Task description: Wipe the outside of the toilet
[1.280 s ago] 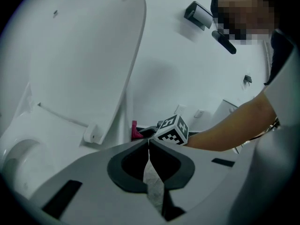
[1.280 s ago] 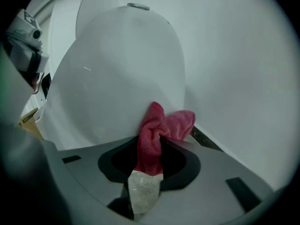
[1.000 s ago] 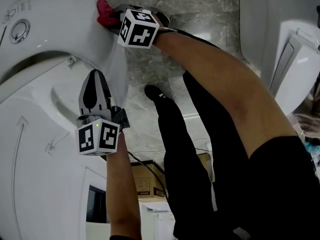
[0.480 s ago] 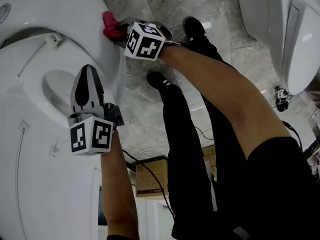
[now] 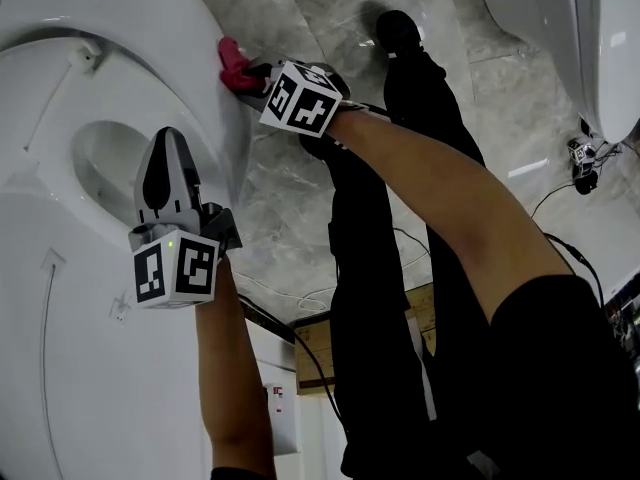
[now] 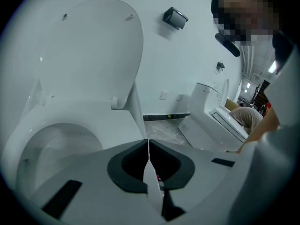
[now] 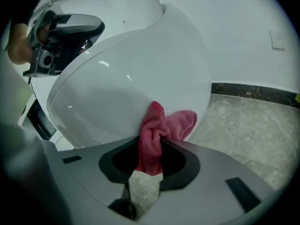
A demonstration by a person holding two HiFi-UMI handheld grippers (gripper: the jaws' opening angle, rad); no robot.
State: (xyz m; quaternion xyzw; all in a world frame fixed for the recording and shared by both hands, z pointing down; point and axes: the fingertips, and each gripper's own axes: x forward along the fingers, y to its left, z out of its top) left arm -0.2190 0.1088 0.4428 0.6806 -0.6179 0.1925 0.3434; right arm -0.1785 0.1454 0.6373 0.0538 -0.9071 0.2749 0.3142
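Observation:
The white toilet (image 5: 150, 28) fills the left of the head view, its bowl (image 5: 100, 158) open and its lid (image 6: 91, 50) raised. My right gripper (image 5: 250, 73) is shut on a red cloth (image 5: 234, 65), which presses against the bowl's outer right side (image 7: 126, 93). In the right gripper view the red cloth (image 7: 157, 132) bunches out between the jaws. My left gripper (image 5: 168, 168) hovers over the rim by the bowl, shut, with nothing between its jaws (image 6: 148, 146).
A second white toilet (image 5: 590, 38) stands at the upper right. The person's black-trousered legs (image 5: 400, 268) stand on the grey marble floor (image 5: 290, 198). A cardboard box (image 5: 320, 353) and a cable lie on the floor below.
The right gripper and red cloth have slid along the bowl's outer side, nearer its front. The view has shifted, and the left gripper has stayed over the rim.

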